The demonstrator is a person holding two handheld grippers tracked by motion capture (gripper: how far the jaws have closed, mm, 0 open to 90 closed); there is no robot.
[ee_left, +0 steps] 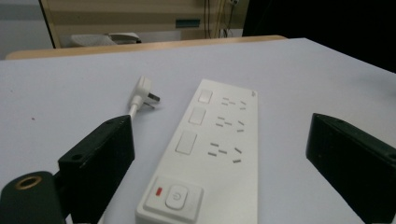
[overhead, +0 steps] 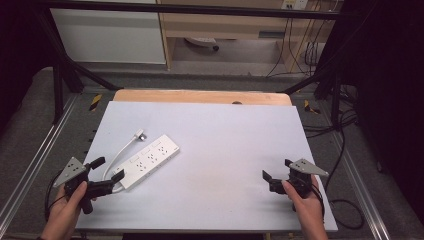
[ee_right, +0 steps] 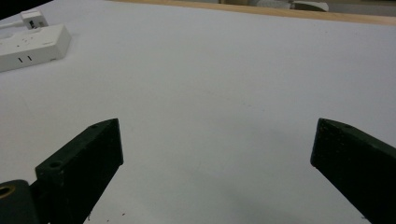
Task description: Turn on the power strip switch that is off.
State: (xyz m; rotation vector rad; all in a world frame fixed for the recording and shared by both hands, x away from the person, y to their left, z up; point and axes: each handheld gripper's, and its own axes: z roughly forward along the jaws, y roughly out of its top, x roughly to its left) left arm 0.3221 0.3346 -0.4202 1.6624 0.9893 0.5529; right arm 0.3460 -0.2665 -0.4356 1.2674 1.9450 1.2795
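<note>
Jaws spread wide on both grippers, nothing held, with the power strip lined up for the left one.

Left gripper (overhead: 106, 169) sits at the near left of the counter (overhead: 225, 145), its jaws released and straddling the near end of the power strip (overhead: 147, 161); in the left gripper view the strip (ee_left: 212, 154) runs away between the jaws, switch end nearest, so this looks like an approach set up to close across its width. Its white cable (overhead: 120, 152) loops back to the plug (overhead: 140, 134), which lies loose just beyond the strip, unplugged and within reach. Right gripper (overhead: 276, 170) hangs over bare counter at the near right, well apart from the strip, jaws also released, probably waiting to take the plug or steady the strip.
</note>
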